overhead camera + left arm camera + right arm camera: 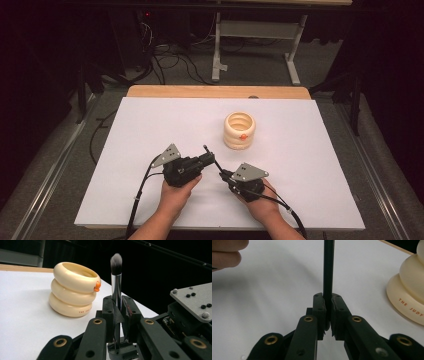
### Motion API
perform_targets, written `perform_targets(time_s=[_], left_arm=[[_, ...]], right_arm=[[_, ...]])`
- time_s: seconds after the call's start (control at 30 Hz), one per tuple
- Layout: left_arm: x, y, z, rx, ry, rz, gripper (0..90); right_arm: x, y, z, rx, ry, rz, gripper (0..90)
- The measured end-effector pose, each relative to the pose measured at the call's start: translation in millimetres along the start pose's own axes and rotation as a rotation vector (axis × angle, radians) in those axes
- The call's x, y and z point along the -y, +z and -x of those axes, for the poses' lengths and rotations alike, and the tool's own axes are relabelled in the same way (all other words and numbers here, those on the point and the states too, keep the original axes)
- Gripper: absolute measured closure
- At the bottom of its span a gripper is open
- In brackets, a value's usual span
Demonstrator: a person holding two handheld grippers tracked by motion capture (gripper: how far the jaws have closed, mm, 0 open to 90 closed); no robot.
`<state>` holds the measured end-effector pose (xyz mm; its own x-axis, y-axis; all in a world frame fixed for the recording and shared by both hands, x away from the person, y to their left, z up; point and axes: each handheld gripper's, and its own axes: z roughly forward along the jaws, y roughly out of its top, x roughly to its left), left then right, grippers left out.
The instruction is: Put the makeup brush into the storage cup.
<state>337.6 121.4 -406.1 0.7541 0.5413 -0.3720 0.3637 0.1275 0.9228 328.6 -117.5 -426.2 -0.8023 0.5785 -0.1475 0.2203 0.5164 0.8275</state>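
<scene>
Table: big white board (150,130) laid over a wooden table top, wood peeking out along the far edge.
Holder: cream plastic cup shaped like three stacked rings (239,130), little orange knob on the front, standing right of the middle toward the far edge. Looks rigid and stable, open at the top.
Brush: slim makeup brush (116,285) with a black handle, shiny metal ferrule and grey-white bristle tip, held up off the board near the front edge, between both tools. Probably feather-light and stiff, but the smooth round handle could easily twist or slip; the bristles are soft, so I'd only grab the handle or ferrule.
Left gripper (117,312): jaws clamped tight on the ferrule end.
Right gripper (327,312): jaws pinched tight on the black handle.
</scene>
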Motion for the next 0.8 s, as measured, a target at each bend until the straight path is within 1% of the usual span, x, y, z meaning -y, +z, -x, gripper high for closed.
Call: perform_targets(time_s=[0.2,0.43,0.6,0.63,0.7,0.8], left_arm=[[0.1,0.0,0.1,0.012,-0.004,0.000,82.9],[0.5,0.3,0.7,0.021,0.002,-0.001,83.5],[0.4,-0.1,0.6,0.031,0.005,0.004,83.5],[0.4,-0.2,0.8,0.030,0.006,0.003,83.5],[0.4,-0.1,0.9,0.029,0.005,0.003,83.5],[0.0,-0.7,1.1,0.030,0.007,0.007,83.5]], right_arm=[[0.1,0.2,-0.1,-0.001,0.001,0.002,86.1],[0.2,0.5,0.0,0.000,0.001,-0.003,85.7],[0.0,0.1,-0.2,-0.002,0.013,0.004,85.2],[0.1,0.2,-0.2,-0.001,0.015,0.007,85.0],[0.1,-0.3,0.6,0.000,0.010,-0.007,84.2],[0.4,0.7,1.6,0.000,0.008,-0.001,82.0]])
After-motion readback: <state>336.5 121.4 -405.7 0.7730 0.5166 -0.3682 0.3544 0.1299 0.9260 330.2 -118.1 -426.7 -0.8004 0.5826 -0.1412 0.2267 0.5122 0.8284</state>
